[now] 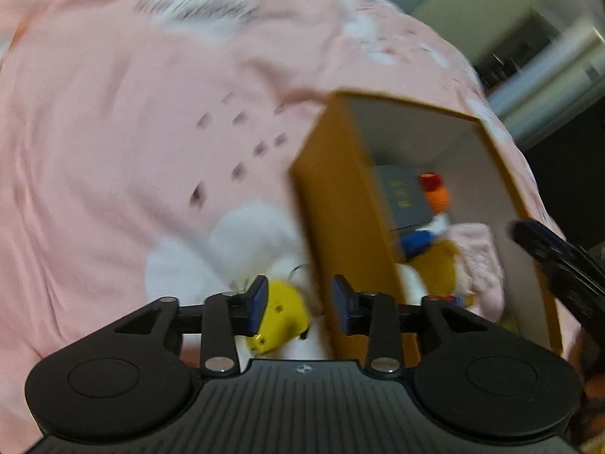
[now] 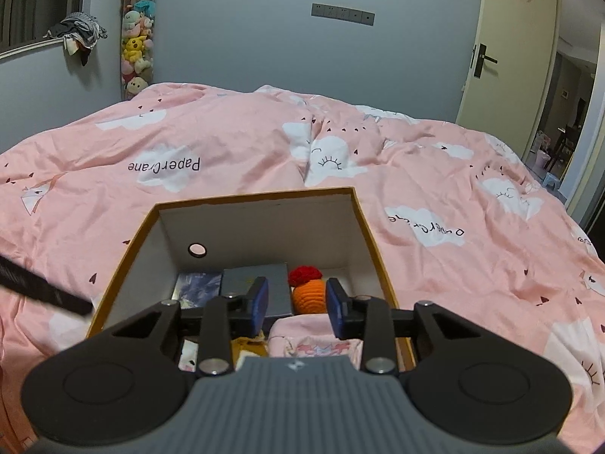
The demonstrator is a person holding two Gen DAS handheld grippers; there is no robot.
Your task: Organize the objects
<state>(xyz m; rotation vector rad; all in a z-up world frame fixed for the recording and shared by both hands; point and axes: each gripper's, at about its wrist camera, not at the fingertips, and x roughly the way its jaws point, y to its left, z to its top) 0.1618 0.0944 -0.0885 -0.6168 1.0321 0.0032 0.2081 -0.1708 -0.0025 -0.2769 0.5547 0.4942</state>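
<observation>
Bed (image 2: 242, 140): covered by a pink duvet printed with white clouds. Cardboard box (image 2: 363, 227): open-topped, mustard outside and white inside, resting on the duvet. Box contents: a grey book (image 2: 281, 295) flat on the floor of the box, a pink pouch (image 2: 321, 344) near the front, an orange-and-red crochet toy (image 2: 308, 287) between book and right wall. Right tool (image 2: 297, 304): above the box, jaws parted, nothing between them. Left tool (image 1: 300, 304): outside the box's left wall, jaws parted (view blurred), a small yellow toy (image 1: 281, 316) on the duvet just by its left finger.
</observation>
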